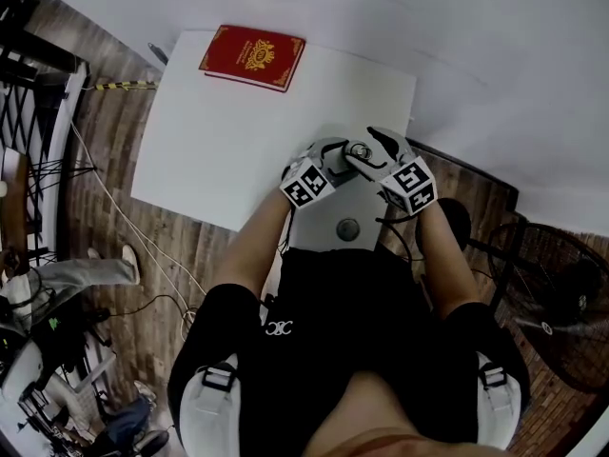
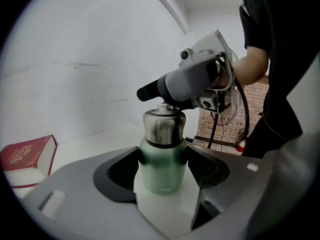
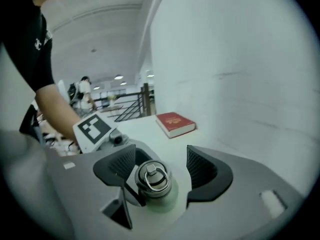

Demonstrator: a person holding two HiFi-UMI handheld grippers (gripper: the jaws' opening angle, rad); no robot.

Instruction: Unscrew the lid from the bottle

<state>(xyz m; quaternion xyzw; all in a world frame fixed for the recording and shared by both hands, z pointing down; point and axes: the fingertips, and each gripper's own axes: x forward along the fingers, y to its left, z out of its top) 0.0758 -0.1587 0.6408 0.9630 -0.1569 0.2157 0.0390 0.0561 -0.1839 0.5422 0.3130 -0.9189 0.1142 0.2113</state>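
Observation:
A green bottle (image 2: pixel 161 164) with a steel lid (image 2: pixel 164 126) stands upright on the white table (image 1: pixel 219 141), near its front right edge. My left gripper (image 2: pixel 161 170) is shut on the green body, with both dark pads pressing its sides. In the head view the left gripper (image 1: pixel 324 165) and right gripper (image 1: pixel 366 155) meet over the bottle. My right gripper (image 3: pixel 161 168) comes down from above around the ringed lid (image 3: pixel 152 178). It is open: the left pad sits close to the lid and the right pad (image 3: pixel 200 166) stands clear of it.
A red book (image 1: pixel 252 57) lies at the table's far edge, also the red book (image 3: pixel 175 124) beyond the right jaws. A white wall rises behind the table. A floor fan (image 1: pixel 561 293) stands at right, and cables run over the wooden floor (image 1: pixel 105 188) at left.

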